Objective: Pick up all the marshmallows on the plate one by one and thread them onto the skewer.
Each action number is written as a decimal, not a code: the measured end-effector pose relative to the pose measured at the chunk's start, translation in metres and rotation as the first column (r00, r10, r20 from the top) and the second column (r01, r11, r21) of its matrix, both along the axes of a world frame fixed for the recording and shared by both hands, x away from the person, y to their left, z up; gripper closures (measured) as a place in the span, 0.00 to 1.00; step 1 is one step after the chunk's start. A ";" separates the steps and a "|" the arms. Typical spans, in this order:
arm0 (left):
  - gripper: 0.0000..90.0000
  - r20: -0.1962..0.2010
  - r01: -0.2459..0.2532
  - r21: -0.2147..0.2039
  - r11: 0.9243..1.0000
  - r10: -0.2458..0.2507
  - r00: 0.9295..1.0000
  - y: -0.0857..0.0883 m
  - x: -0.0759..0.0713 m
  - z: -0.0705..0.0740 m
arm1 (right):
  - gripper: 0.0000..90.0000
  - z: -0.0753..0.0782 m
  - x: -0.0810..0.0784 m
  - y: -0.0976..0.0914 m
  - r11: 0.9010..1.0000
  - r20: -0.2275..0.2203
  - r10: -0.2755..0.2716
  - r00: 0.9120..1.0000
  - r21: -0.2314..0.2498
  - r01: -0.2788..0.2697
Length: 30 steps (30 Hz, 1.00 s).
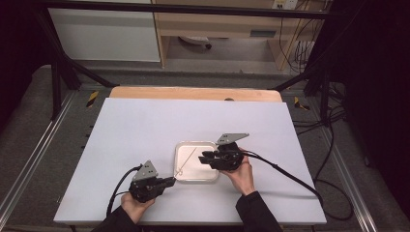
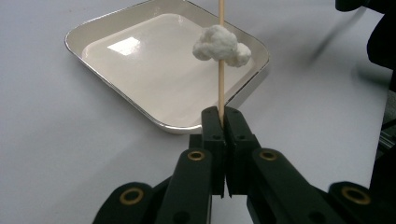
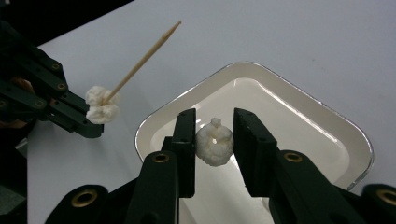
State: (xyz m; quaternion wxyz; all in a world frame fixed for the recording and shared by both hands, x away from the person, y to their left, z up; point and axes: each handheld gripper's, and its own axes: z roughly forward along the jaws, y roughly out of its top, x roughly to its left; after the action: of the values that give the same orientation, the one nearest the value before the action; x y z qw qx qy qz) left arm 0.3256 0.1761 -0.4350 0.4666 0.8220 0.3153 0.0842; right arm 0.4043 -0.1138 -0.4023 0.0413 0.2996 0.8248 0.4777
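A white ball (image 3: pixel 214 146) is gripped by the right gripper (image 3: pixel 214 140) above the tray (image 3: pixel 327 122), for threading onto the skewer (image 2: pixel 220 60) clamped in the left gripper (image 2: pixel 223 122) beside that tray.

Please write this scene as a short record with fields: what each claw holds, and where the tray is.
left claw: shut on a wooden skewer with white popcorn pieces threaded on it
right claw: holds one white popcorn piece between its jaws, above the tray
tray: white, rounded corners, on the white table between both claws
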 end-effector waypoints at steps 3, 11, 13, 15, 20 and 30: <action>0.98 0.002 0.001 -0.003 1.000 -0.001 1.000 0.000 0.000 0.000 | 0.79 0.004 -0.001 -0.007 0.999 -0.012 -0.012 1.000 0.037 0.013; 0.98 0.005 0.005 -0.006 1.000 -0.005 1.000 -0.001 -0.001 0.001 | 0.79 0.018 -0.003 -0.025 0.990 -0.014 -0.028 1.000 0.141 0.030; 0.98 0.006 0.006 -0.008 1.000 -0.006 1.000 -0.001 -0.001 0.001 | 0.79 0.023 -0.003 -0.027 0.985 -0.014 -0.034 0.999 0.166 0.036; 0.98 0.006 0.007 -0.008 1.000 -0.007 1.000 -0.001 -0.001 0.001 | 0.79 0.028 -0.003 -0.030 0.981 -0.014 -0.036 0.999 0.189 0.038; 0.98 0.010 0.011 -0.010 1.000 -0.011 1.000 -0.001 -0.002 0.001 | 0.79 0.034 -0.002 -0.034 0.971 -0.025 -0.036 0.999 0.235 0.041; 0.98 0.019 0.018 -0.014 1.000 -0.018 1.000 -0.001 -0.003 0.002 | 0.80 0.043 0.004 -0.028 0.953 -0.055 -0.002 0.999 0.303 0.018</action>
State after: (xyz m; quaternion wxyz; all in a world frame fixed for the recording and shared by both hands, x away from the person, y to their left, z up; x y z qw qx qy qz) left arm 0.3226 0.1746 -0.4332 0.4764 0.8206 0.3040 0.0855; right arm 0.4082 -0.1421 -0.3596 -0.0247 0.3193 0.7411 0.5901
